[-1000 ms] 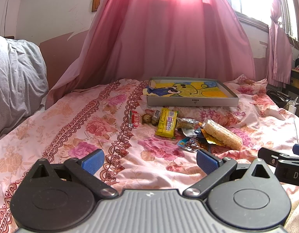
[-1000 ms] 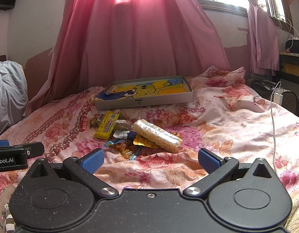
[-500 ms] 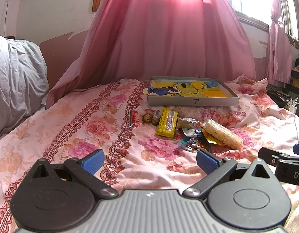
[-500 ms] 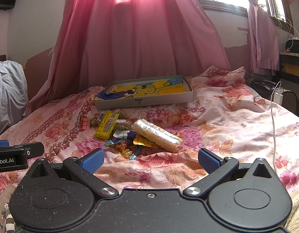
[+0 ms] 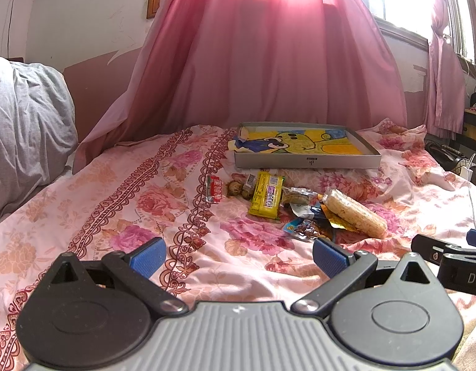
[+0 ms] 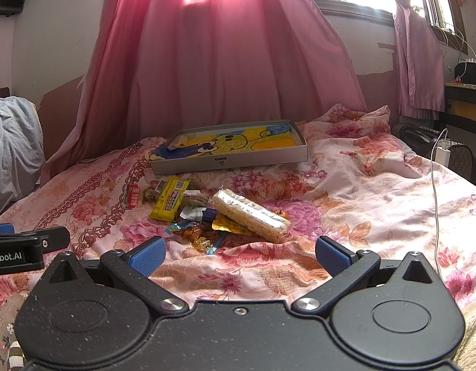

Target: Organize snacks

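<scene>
A heap of snacks lies on the flowered bedspread: a yellow wrapped bar (image 5: 266, 196) (image 6: 171, 198), a long rice cracker bar (image 5: 354, 211) (image 6: 251, 211), a small red packet (image 5: 214, 187) (image 6: 133, 196) and several small candies (image 6: 197, 234). Behind them sits a shallow grey box (image 5: 305, 163) (image 6: 228, 162) lined with a yellow cartoon picture. My left gripper (image 5: 239, 255) stands open, low over the bed, short of the heap. My right gripper (image 6: 240, 253) is open too, just in front of the candies. Neither holds anything.
A pink curtain (image 5: 268, 61) hangs behind the bed. Grey bedding (image 5: 24, 123) is piled at the left. A white charger and cable (image 6: 438, 167) hang by the bed's right edge, near dark furniture (image 6: 463, 105). Bare bedspread (image 5: 98, 204) lies left of the snacks.
</scene>
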A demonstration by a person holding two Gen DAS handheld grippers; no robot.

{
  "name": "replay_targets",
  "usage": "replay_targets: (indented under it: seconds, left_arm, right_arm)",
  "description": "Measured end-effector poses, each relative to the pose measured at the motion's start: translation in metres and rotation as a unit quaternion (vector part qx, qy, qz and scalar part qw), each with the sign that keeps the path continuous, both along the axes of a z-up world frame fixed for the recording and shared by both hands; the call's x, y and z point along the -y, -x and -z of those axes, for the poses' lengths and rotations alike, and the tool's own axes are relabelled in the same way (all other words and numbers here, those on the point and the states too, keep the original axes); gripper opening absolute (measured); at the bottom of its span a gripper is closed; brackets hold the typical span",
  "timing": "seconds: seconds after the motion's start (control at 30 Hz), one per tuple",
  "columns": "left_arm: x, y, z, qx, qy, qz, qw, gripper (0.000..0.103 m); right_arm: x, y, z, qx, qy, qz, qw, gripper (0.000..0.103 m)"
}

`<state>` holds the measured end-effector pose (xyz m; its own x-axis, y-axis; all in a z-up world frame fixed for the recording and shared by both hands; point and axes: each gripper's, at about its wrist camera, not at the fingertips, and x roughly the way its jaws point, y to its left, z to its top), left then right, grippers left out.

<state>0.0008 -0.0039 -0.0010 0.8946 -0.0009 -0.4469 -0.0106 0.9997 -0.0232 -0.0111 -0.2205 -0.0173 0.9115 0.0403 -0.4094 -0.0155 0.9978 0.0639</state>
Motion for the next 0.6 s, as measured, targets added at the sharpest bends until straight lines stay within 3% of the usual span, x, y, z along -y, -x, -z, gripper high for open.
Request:
replay_targets:
  seconds: [0.6]
  left_arm:
    - [0.001, 0.0, 0.014, -0.009, -0.009, 0.0, 0.9999, 0.103]
  right_arm:
    - [0.0, -0.001, 0.002, -0.003, -0.009, -0.008, 1.0, 0.102]
